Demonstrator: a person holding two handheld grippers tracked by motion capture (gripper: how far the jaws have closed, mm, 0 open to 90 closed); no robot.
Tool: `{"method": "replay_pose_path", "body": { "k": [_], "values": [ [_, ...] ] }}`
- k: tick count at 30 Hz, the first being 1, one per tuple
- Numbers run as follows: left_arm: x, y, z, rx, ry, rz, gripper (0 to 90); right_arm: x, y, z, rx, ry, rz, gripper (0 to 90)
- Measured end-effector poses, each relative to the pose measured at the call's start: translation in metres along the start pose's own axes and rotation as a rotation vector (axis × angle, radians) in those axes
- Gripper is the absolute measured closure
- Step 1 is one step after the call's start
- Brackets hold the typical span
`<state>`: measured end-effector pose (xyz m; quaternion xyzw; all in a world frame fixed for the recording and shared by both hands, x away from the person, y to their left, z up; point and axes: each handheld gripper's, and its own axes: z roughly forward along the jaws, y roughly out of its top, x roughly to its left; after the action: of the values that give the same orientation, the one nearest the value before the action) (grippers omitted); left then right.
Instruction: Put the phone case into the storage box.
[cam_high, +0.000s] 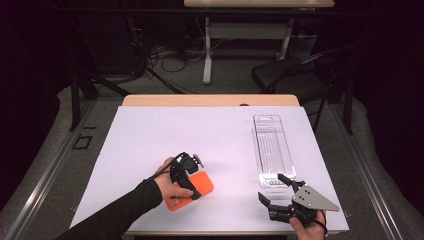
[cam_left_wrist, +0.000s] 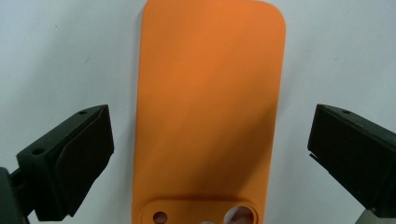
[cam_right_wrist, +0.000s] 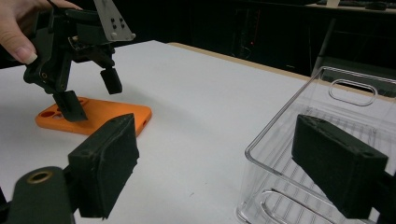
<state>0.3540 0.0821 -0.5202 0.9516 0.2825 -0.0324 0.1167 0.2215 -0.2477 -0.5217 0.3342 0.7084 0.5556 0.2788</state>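
Jaws wide apart on the left gripper (cam_high: 192, 181), straddling a flat orange phone case (cam_left_wrist: 208, 112) with camera cutouts, lying on the white table (cam_high: 150, 135); the right gripper (cam_high: 276, 190) gapes empty beside the clear tray (cam_high: 272, 147).

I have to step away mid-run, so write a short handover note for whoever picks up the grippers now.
Left gripper: open, jaws straddling the orange phone case, pads not yet touching it.
Right gripper: open, holding nothing, just short of the near end of the clear plastic tray.
The case lies flat, back up, on the white table; the tray has nothing in it.
Done: approach only.
Left: probably grip the case and move it to the tray.
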Motion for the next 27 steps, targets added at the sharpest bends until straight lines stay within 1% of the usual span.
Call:
{"method": "replay_pose_path", "body": {
  "k": [9, 11, 15, 18, 19, 21, 23, 27],
  "values": [
    [-0.001, 0.001, 0.006, 0.041, 0.024, 0.018, 0.4, 0.000, 0.000, 0.000, 0.000, 0.001, 0.002, 14.1],
    [-0.001, 0.001, 0.007, 0.049, 0.020, 0.017, 0.4, 0.000, 0.000, 0.000, 0.000, 0.001, 0.003, 14.1],
    [-0.001, 0.000, 0.009, 0.061, 0.026, 0.024, 0.4, 0.000, 0.000, 0.000, 0.002, 0.002, 0.002, 14.1],
    [0.000, 0.000, 0.011, 0.072, 0.019, 0.030, 0.4, 0.000, 0.000, 0.000, 0.001, 0.003, -0.001, 14.1],
    [0.000, -0.001, 0.013, 0.071, 0.021, 0.024, 0.4, 0.000, 0.000, 0.000, 0.001, 0.002, 0.001, 14.1],
    [0.001, -0.001, 0.014, 0.083, 0.026, 0.033, 0.4, 0.000, 0.000, 0.000, 0.001, 0.003, 0.003, 14.1],
    [0.001, -0.002, 0.016, 0.088, 0.027, 0.028, 0.4, 0.000, 0.000, 0.000, 0.001, 0.004, 0.002, 14.1],
    [0.001, -0.003, 0.017, 0.087, 0.030, 0.032, 0.4, 0.000, 0.000, 0.000, 0.002, 0.004, 0.001, 14.1]
  ]
}}
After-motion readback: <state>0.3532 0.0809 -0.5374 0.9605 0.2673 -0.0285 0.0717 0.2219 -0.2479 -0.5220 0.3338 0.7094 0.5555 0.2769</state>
